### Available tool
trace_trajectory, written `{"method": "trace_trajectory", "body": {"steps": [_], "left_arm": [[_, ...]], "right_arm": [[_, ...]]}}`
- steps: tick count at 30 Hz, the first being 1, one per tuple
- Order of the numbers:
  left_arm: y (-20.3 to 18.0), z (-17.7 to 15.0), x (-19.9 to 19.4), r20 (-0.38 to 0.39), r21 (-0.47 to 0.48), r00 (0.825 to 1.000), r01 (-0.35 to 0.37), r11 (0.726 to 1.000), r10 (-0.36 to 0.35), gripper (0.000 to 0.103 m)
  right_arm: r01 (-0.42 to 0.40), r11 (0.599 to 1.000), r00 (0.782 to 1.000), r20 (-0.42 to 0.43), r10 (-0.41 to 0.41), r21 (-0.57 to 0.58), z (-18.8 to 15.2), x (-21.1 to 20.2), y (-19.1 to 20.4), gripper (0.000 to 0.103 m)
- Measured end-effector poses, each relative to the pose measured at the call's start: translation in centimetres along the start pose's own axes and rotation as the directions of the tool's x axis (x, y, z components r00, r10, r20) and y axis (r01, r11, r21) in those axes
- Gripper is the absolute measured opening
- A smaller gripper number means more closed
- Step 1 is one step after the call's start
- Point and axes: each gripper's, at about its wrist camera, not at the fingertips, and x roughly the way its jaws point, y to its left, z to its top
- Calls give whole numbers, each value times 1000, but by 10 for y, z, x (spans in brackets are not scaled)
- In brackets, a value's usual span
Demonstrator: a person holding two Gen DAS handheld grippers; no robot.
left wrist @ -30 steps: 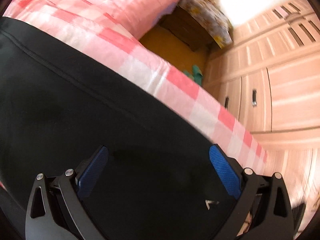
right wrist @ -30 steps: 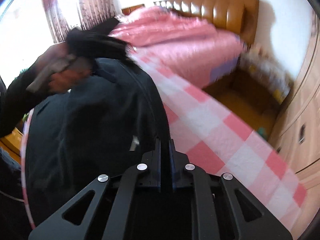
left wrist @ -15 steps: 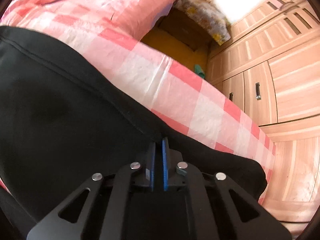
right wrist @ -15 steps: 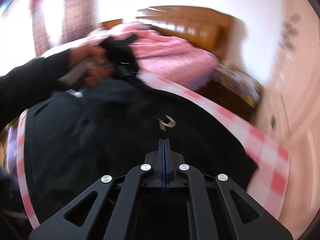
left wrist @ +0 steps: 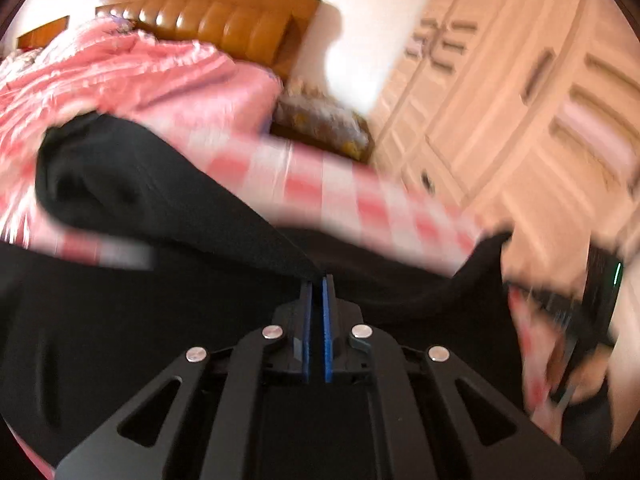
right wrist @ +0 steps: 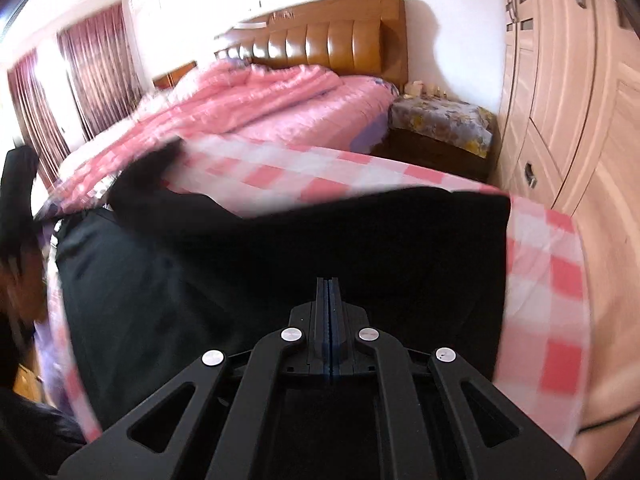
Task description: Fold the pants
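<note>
Pants: 1, black | left claw: pinching pants | right claw: clamped on pants

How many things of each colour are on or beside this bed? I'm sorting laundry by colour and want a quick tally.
Black: 1, the pants
Pink: 2, the checked sheet and the quilt
Brown: 1, the headboard
Floral: 1, the cloth over the bedside cabinet
Total: 5

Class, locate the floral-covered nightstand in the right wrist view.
The nightstand sits right of centre, between the pink quilt and the wooden wardrobe, below the headboard's right end.
</note>
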Motion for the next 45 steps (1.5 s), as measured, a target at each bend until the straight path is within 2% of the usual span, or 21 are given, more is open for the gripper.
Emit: {"method": "trace_trajectory", "body": {"steps": [4,7,10,11,13,14,17,19,20,22,24,26,28,31,35,38,39,41,42,43,45], "left_arm": [[25,-52,2,-43,-29,999,10,1000,-11,4],[22,-55,6,-31,9,999,20,1000,-20,6],[25,-47,8,-32,-4,999,18,1000,-18,17],[27,-49,6,-29,-15,1000,12,1000,-13,23],[33,-45,2,-7,-60,1000,17,998,-18,62],[36,-44,-1,11,-86,1000,7,996,-6,69],[37,-43,-5,17,-101,1000,-22,995,23,77],[30,-46,-15,48,-89,996,-66,994,71,91],[23,-47,-20,73,-68,993,-89,994,94,93],[9,-51,-27,103,-14,987,-124,992,124,101],[-6,-50,-25,102,33,983,-158,987,154,101],[-14,-49,-25,101,20,984,-152,988,149,101],[-26,-49,-29,116,12,989,-97,995,95,101],[-53,-57,-28,91,115,995,-58,992,47,101],[-73,-73,-17,59,220,996,-83,972,72,101],[-68,-78,-8,33,226,994,-110,968,105,101],[-61,-75,-6,31,212,992,-126,969,123,101],[-41,-68,-6,39,177,988,-155,972,150,101],[-35,-65,-7,43,162,986,-168,972,163,101],[-27,-61,-9,49,140,982,-186,973,181,101],[-7,-53,-16,73,81,975,-217,973,211,101]], "right_arm": [[-44,990,999,30,40,131,-38,-12,16,6],[11,980,1000,8,-13,200,-61,-10,25,6],[36,948,999,-23,-30,317,-77,-3,25,6],[38,935,999,-22,-33,354,-79,-1,23,6],[21,914,1000,-4,-21,405,-83,0,21,6],[28,902,1000,-8,-27,431,-84,2,18,6],[46,893,999,-18,-42,447,-91,5,18,6],[63,892,998,-30,-56,447,-95,7,21,6],[82,895,997,-42,-71,438,-97,8,26,6],[184,906,982,-103,-157,382,-101,13,36,6],[214,915,976,-107,-188,343,-106,13,43,6],[224,918,974,-105,-201,327,-107,12,48,6],[203,918,979,-78,-188,340,-113,10,47,6],[138,916,990,-29,-137,377,-124,4,39,6],[163,925,986,-43,-158,344,-124,2,45,6],[114,887,993,-35,-110,448,-128,-3,33,6],[112,900,994,-31,-109,422,-128,-4,35,6],[49,914,998,8,-57,404,-124,-6,38,6],[-67,905,996,76,38,421,-121,-11,33,7],[-126,894,990,114,84,431,-117,-14,29,7],[-128,892,985,159,65,433,-102,-22,21,7]]}}
